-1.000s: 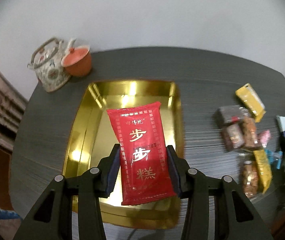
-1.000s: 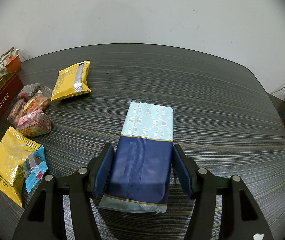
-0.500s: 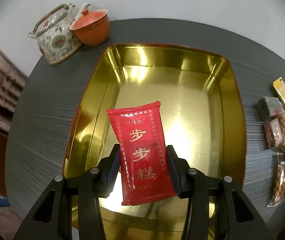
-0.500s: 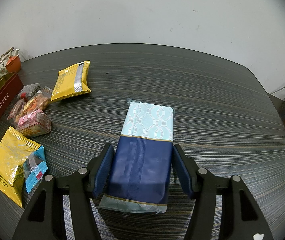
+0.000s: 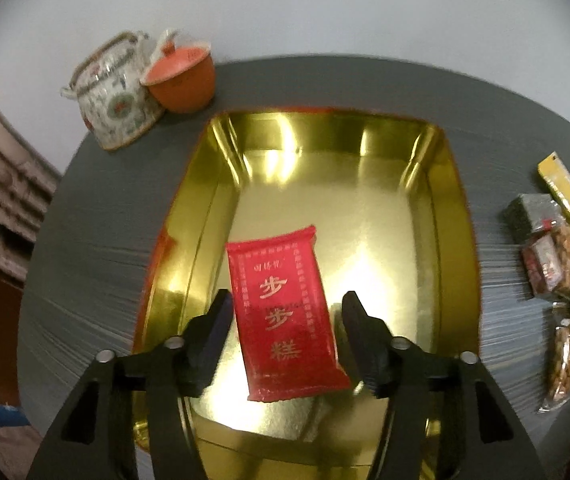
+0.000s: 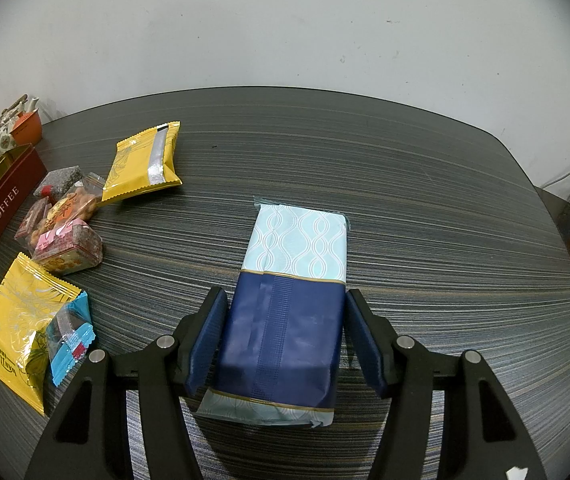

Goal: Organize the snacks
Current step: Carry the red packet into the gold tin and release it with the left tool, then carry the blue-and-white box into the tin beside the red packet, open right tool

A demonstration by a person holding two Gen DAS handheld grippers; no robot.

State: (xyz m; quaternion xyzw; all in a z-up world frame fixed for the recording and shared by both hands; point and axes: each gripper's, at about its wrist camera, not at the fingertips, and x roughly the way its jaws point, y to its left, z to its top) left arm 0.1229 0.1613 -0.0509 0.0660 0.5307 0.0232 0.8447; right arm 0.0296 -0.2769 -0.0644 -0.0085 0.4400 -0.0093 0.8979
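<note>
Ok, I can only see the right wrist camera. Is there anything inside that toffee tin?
Observer: Yes, a red packet with gold writing is in the gold tin.
Operator: Is something squeezing it?
Observer: No. The left gripper is open, with a gap between each finger and the packet.
Operator: Any other snacks in there?
Observer: None that I can see. The rest of the tin shows only shiny gold floor.
</note>
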